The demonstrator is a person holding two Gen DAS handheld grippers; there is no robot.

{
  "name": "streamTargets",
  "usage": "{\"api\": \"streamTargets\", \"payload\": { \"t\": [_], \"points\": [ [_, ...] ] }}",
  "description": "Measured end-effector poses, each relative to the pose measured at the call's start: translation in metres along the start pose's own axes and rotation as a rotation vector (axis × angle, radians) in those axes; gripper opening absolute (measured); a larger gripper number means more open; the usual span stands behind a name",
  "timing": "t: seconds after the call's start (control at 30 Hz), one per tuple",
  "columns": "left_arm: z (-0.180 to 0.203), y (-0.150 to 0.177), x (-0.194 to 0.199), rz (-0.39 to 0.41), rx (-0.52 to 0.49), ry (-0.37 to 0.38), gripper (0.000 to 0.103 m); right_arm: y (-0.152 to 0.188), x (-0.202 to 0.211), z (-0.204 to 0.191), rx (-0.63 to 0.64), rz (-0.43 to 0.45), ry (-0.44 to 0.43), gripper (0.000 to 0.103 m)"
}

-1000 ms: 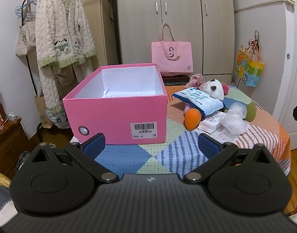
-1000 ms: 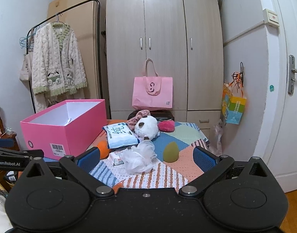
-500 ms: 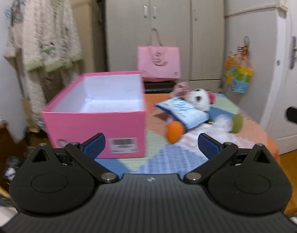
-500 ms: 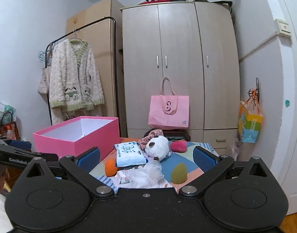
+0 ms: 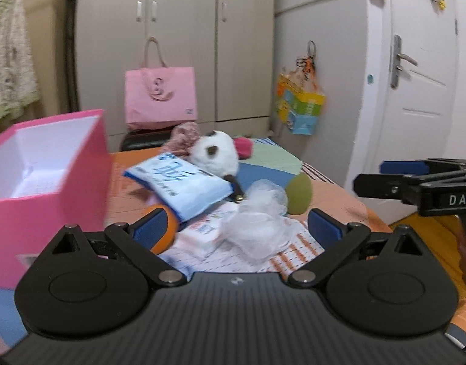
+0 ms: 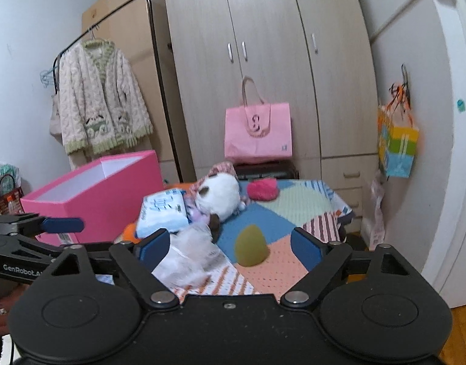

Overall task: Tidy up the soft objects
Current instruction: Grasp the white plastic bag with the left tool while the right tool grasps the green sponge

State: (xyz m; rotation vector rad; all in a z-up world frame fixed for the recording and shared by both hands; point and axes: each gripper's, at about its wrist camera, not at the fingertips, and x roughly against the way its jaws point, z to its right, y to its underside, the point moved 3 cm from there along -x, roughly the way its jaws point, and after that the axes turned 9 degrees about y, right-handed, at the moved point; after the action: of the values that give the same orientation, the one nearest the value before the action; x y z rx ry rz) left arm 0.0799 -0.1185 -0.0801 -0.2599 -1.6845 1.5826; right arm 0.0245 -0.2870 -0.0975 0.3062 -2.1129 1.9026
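Soft items are piled on the patchwork table (image 5: 333, 200): a white plush toy (image 5: 216, 155), a blue tissue pack (image 5: 184, 188), a white mesh puff (image 5: 260, 228), a green egg-shaped sponge (image 5: 298, 193) and an orange sponge (image 5: 163, 237). An open pink box (image 5: 47, 188) stands to their left. My left gripper (image 5: 237, 228) hovers low before the puff, its jaws closing with nothing pressed between them. My right gripper (image 6: 230, 245) faces the green sponge (image 6: 252, 249) and the puff (image 6: 187, 258); its jaws are closing too and grip nothing.
A pink fluffy ball (image 6: 262, 189) and a pink scrunchie (image 5: 184, 135) lie behind the plush toy. A pink tote bag (image 6: 259, 135) hangs on the wardrobe, a cardigan (image 6: 99, 109) on a rack at left, a colourful bag (image 6: 397, 149) on the right wall.
Both views have swung right and come closer to the pile. The pink box has slid to the left edge of the left wrist view. Both pairs of fingers stand slightly narrower.
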Motion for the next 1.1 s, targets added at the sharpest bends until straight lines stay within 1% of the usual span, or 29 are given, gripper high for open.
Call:
{"api": "streamTargets", "payload": {
  "t": [0.07, 0.1, 0.17, 0.23, 0.27, 0.33, 0.43, 0.6, 0.7, 0.73, 0.83, 0.9, 0.93, 0.97, 1.03, 1.1],
  "points": [
    [0.000, 0.002, -0.017, 0.003, -0.017, 0.012, 0.095, 0.002, -0.009, 0.003, 0.004, -0.005, -0.015, 0.084],
    [0.001, 0.004, -0.025, 0.002, -0.030, 0.016, 0.091, 0.002, -0.015, 0.005, 0.006, -0.011, -0.019, 0.082],
    [0.002, 0.005, -0.036, -0.006, -0.043, 0.033, 0.086, 0.005, -0.026, 0.010, 0.005, -0.027, -0.031, 0.074],
    [0.004, 0.006, -0.043, -0.007, -0.053, 0.063, 0.078, 0.007, -0.037, 0.014, -0.005, -0.049, -0.043, 0.071],
    [0.004, 0.006, -0.049, -0.013, -0.060, 0.072, 0.076, 0.008, -0.044, 0.016, -0.012, -0.061, -0.048, 0.071],
    [0.007, 0.007, -0.057, -0.018, -0.085, 0.079, 0.066, 0.010, -0.054, 0.019, -0.019, -0.071, -0.057, 0.071],
    [0.011, 0.009, -0.068, -0.034, -0.138, 0.062, 0.058, 0.011, -0.063, 0.019, -0.006, -0.064, -0.068, 0.071],
    [0.014, 0.012, -0.077, -0.052, -0.166, 0.044, 0.056, 0.015, -0.081, 0.019, 0.010, -0.088, -0.094, 0.070],
    [0.017, 0.013, -0.081, -0.064, -0.180, 0.016, 0.057, 0.019, -0.090, 0.019, 0.013, -0.101, -0.104, 0.064],
    [0.018, 0.014, -0.082, -0.069, -0.181, 0.012, 0.057, 0.021, -0.092, 0.018, 0.014, -0.102, -0.107, 0.061],
    [0.021, 0.015, -0.086, -0.073, -0.181, 0.002, 0.057, 0.024, -0.096, 0.018, 0.013, -0.090, -0.116, 0.059],
    [0.024, 0.015, -0.088, -0.073, -0.194, -0.008, 0.056, 0.026, -0.098, 0.019, 0.022, -0.085, -0.119, 0.051],
    [0.025, 0.016, -0.088, -0.070, -0.195, -0.017, 0.050, 0.027, -0.099, 0.019, 0.026, -0.085, -0.119, 0.046],
    [0.025, 0.016, -0.088, -0.070, -0.192, -0.024, 0.048, 0.028, -0.100, 0.019, 0.031, -0.080, -0.111, 0.042],
    [0.024, 0.016, -0.088, -0.066, -0.181, -0.023, 0.041, 0.029, -0.098, 0.021, 0.033, -0.072, -0.117, 0.041],
    [0.023, 0.016, -0.088, -0.065, -0.162, -0.018, 0.037, 0.029, -0.096, 0.022, 0.032, -0.062, -0.121, 0.041]
  ]
}}
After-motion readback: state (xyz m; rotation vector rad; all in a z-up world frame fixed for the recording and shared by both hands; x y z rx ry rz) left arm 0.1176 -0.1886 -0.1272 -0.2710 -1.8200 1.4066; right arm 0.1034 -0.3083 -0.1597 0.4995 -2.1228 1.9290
